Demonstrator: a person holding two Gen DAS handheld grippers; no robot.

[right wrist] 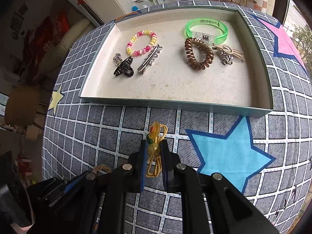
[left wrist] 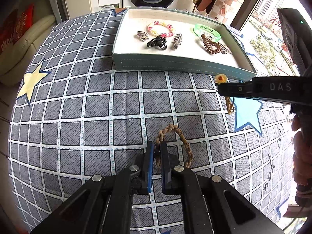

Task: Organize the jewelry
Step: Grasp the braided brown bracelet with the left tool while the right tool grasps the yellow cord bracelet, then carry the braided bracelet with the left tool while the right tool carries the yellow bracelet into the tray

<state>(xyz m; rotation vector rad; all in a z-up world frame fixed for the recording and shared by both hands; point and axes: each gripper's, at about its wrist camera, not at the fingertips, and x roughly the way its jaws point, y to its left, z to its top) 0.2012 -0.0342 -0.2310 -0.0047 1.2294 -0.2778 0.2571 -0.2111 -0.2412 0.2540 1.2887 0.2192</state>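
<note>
Nearest our left wrist camera, the left gripper (left wrist: 157,152) had its jaws pressed in on one side of a braided tan cord bracelet (left wrist: 176,134), the loop of which lay on the grey checked cloth (left wrist: 78,107) just ahead of the fingertips. We saw the right gripper (right wrist: 154,149) pinching a yellow bead charm with gold cord (right wrist: 155,146); a round amber bead sat squarely between the two pads, a flower-shaped bead stuck out ahead of them, and the gold loops trailed back between the fingers. We could not tell whether the charm touched the cloth. Both pieces were on our side of the shallow box tray (right wrist: 175,105), close to its near wall and outside it. Inside the tray we counted a pink and yellow spiral band (right wrist: 141,42), a black claw clip (right wrist: 123,69), a silver hair clip (right wrist: 150,59) and a small clear charm (right wrist: 117,58) toward the left, then a green plastic bangle (right wrist: 206,29), a brown spiral hair tie (right wrist: 198,56) and a beige clip with a silver piece (right wrist: 228,54) toward the right. A blue star (right wrist: 230,154) was printed on the cloth beside the right gripper.
</note>
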